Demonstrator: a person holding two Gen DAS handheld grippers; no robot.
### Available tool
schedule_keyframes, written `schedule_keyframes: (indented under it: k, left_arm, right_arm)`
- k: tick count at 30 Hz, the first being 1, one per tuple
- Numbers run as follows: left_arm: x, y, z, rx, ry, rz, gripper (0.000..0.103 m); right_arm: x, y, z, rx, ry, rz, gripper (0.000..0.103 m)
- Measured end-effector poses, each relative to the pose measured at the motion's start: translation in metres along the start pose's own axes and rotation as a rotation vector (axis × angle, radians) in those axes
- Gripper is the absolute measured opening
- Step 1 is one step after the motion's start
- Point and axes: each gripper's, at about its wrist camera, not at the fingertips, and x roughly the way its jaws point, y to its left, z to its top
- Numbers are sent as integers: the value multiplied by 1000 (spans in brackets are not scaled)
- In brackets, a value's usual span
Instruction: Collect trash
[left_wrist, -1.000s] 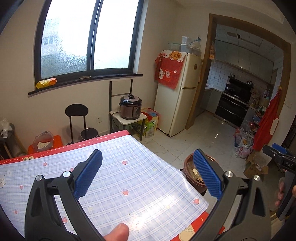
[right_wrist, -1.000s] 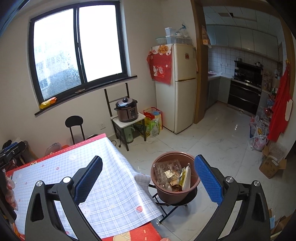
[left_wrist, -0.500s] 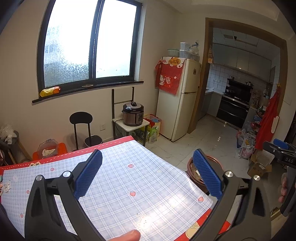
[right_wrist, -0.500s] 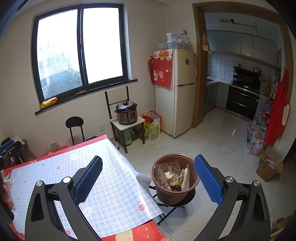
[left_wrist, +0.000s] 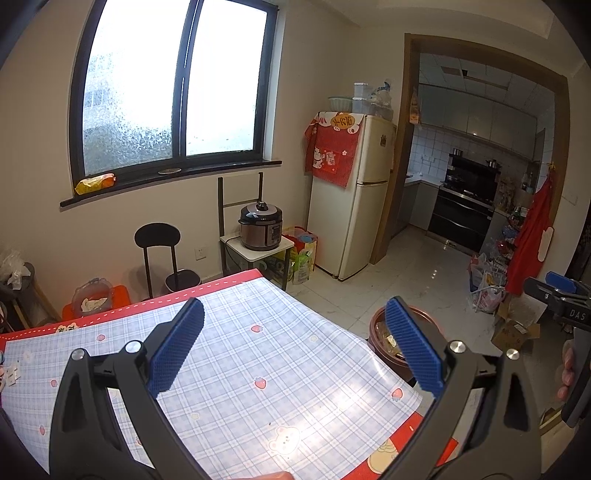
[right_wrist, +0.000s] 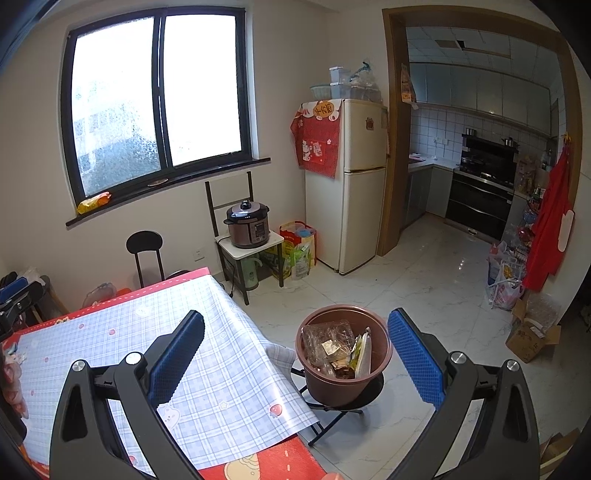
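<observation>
Both the left hand-held gripper (left_wrist: 291, 347) and the right hand-held gripper (right_wrist: 295, 349) are wide open and hold nothing, the trash sits in the brown bin (right_wrist: 343, 354) at about two o'clock off the worktop (left_wrist: 258, 362), so little seems left.

A table (left_wrist: 229, 291) is wearing a blue plaid cloth (left_wrist: 280, 373) over a red one (right_wrist: 266, 461) — its corner is drooping past the edge. Beside it, on the white tiled floor (right_wrist: 424, 295), a small black stand (right_wrist: 343, 404) is carrying a brown trash bin (right_wrist: 343, 384).
</observation>
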Motion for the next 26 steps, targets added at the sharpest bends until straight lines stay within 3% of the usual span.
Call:
schedule_keyframes:
  k: [26]
  left_arm:
    - [4,-10,1,38,6,-1,97]
  right_arm:
    - [-4,-10,2,-19,-12,-49,98]
